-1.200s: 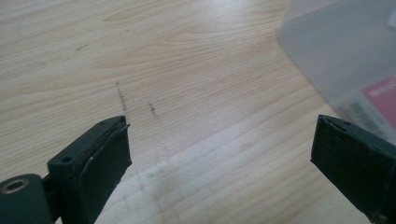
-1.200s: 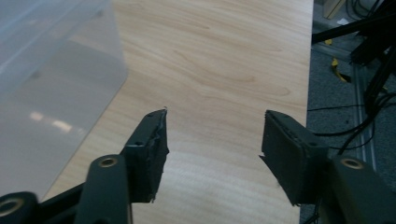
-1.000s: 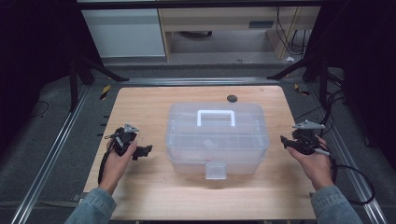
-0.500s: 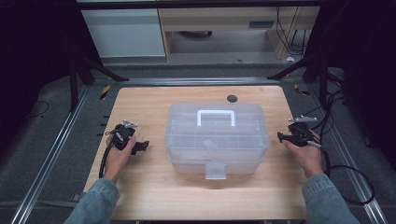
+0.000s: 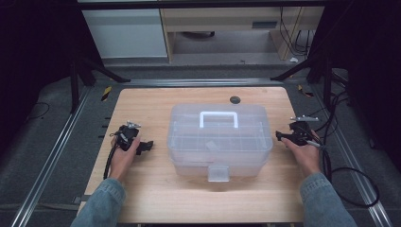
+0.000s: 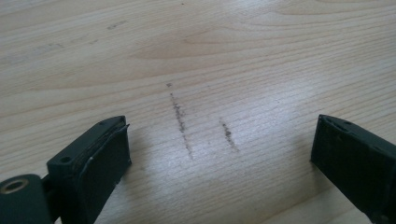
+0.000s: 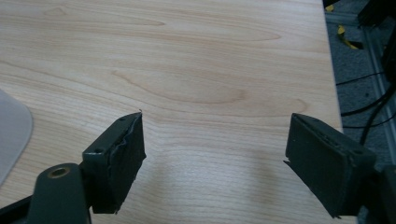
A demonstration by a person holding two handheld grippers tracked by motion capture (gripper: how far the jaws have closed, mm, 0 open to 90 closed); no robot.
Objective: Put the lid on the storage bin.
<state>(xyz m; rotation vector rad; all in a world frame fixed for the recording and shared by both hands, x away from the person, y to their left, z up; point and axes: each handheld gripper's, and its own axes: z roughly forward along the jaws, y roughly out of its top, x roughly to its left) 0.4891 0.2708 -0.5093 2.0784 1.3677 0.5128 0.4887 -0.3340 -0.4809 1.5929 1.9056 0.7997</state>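
A clear plastic storage box (image 5: 218,142) with a white handle (image 5: 218,117) and a front latch (image 5: 218,172) sits lid down in the middle of the wooden table (image 5: 156,101). My left gripper (image 5: 141,145) rests low on the table to the left of the box, a short gap away from it. In the left gripper view its jaws stand wide apart over bare wood (image 6: 219,135) with nothing between them. My right gripper (image 5: 283,136) is just off the right side of the box, open and empty (image 7: 215,140). A corner of the box (image 7: 11,135) shows at the left edge of the right gripper view.
A small dark round hole (image 5: 235,100) lies in the table behind the box. Black cables (image 5: 350,175) trail off the right edge onto the dark floor. Metal rails (image 5: 52,156) run along both sides. Dark scuff marks (image 6: 180,121) streak the wood under the left gripper.
The right gripper has moved in towards the box's right side and slightly up the table. The left gripper has shifted a little nearer the person and lower. The box has not moved.
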